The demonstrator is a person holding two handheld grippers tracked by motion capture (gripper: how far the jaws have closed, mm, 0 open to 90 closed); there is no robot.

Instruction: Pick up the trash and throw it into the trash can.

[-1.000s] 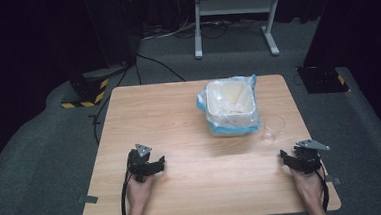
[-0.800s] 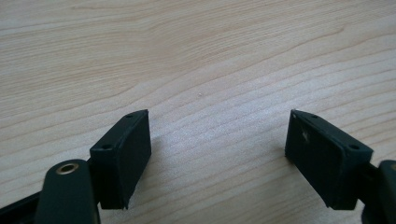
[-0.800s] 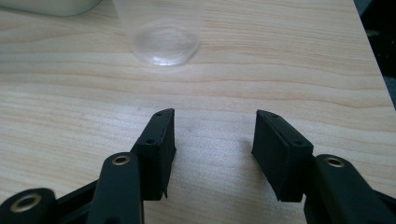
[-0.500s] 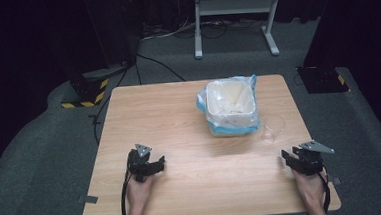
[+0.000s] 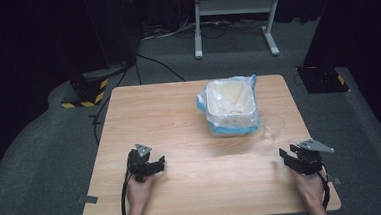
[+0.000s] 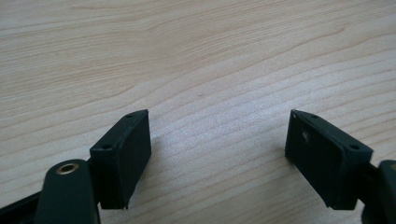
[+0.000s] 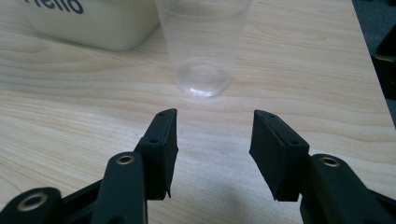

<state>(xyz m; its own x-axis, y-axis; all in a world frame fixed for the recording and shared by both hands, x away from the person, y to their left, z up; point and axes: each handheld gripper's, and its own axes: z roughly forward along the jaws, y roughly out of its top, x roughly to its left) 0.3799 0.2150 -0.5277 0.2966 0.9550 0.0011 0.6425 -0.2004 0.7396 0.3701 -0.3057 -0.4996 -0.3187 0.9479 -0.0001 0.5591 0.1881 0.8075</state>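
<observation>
Pale wood-grain table [image 5: 179, 118] in a dark room, both jaws released, clear cup [image 7: 203, 44] just beyond the right gripper [image 7: 214, 154], cream bin [image 7: 93, 23] lettered "ello"

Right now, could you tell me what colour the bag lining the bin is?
Light blue, translucent; the liner bag shows best in the high view.

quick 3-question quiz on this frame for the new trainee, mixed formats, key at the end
1. True or false: the right gripper is shut on the clear cup.
2. What stands nearest ahead of the right gripper's jaws? A) lined bin B) clear cup C) left gripper
3. Fill in: between the left gripper's open jaws lies bare ___.

Key: 1 false, its jaws are open, short of the cup; 2 B; 3 table.
</observation>
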